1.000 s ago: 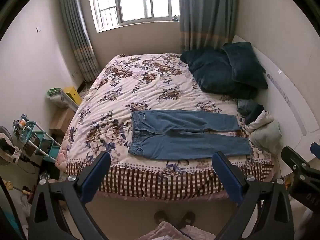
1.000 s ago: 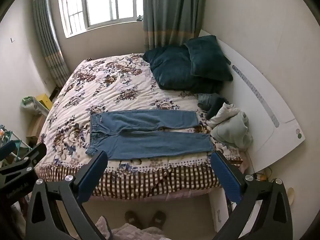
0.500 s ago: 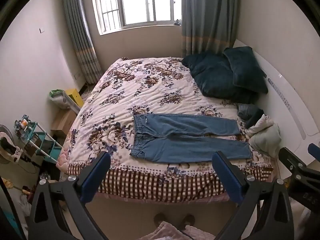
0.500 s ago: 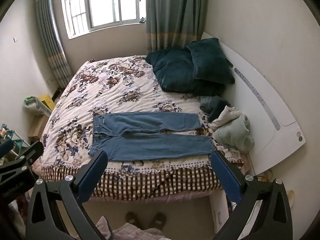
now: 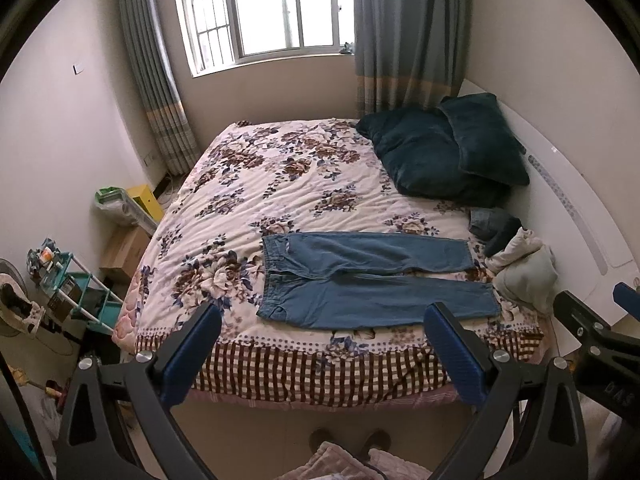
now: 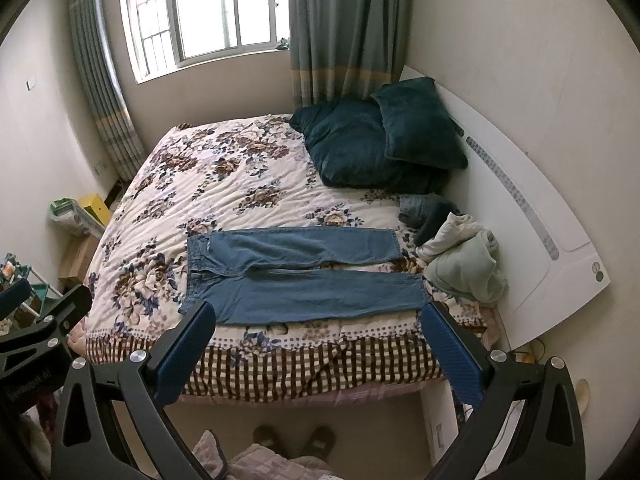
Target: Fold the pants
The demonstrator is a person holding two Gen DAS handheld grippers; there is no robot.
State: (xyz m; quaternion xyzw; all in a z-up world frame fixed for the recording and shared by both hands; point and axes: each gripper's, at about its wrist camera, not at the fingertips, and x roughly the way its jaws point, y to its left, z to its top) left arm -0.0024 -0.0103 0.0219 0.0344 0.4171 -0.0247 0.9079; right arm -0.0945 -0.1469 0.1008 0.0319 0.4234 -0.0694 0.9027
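Lying flat across the near part of the bed (image 5: 304, 184), the blue jeans (image 5: 372, 280) are spread with both legs side by side, waistband toward the left and hems toward the right, the nearer leg running just inside the quilt's checked border (image 5: 320, 368). The left gripper (image 5: 320, 348) hangs in the air in front of the bed's edge, well apart from the denim, its two blue-padded fingers (image 5: 192, 356) spread wide with nothing between them. The right gripper (image 6: 316, 348) hangs likewise before the edge of the bed, its blue fingers (image 6: 450, 356) also parted wide and touching no cloth; from this view the jeans (image 6: 304, 276) sit between the two finger pads in the frame but lie farther back on the floral quilt (image 6: 224, 184). Each gripper appears at the edge of the other's camera: the right one at the far right of the left view, the left one at the far left of the right view. Two dark teal pillows (image 5: 444, 152) lean against the white headboard (image 6: 520, 200) at the right, and just beside the hems lies a heap of clothes (image 6: 464, 264), pale green and white with a dark piece behind it. A window (image 5: 264, 8) with grey-green curtains (image 5: 404, 28) stands beyond the bed, and a pair of slippers (image 6: 296, 438) rests on the floor below the grippers.
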